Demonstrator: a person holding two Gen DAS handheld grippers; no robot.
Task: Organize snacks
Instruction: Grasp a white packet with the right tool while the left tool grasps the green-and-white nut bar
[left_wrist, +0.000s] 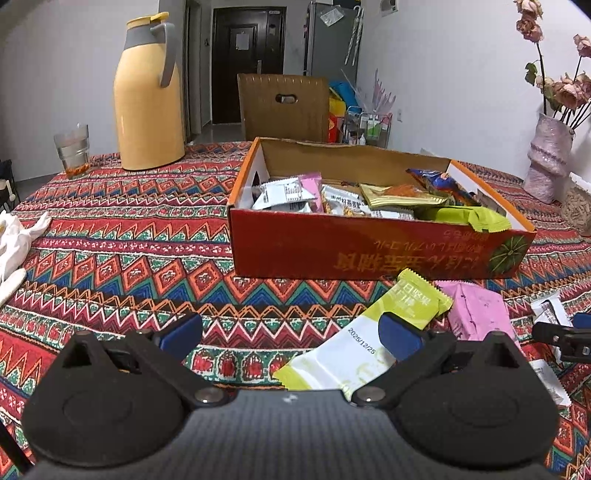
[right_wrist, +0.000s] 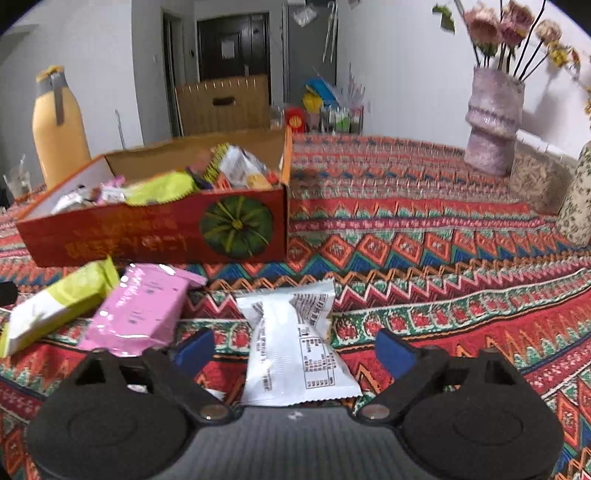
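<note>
Pickup is the step in hand: the white packet (right_wrist: 295, 343) lies flat on the tablecloth (right_wrist: 443, 258) between the wide jaws of the right gripper (right_wrist: 293, 350), untouched, with the snack box (right_wrist: 155, 236) at eleven o'clock. Left gripper (left_wrist: 291, 332) is held wide too, the green packet (left_wrist: 369, 332) at its one o'clock. Lowering and closing are called for next.

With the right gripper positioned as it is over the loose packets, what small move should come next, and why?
Probably ease the right gripper down and close on the white packet. Its jaws stand open with that packet lying between them on the tablecloth, pads not yet touching. The red box already holds other snacks, so this packet likely goes there.
</note>
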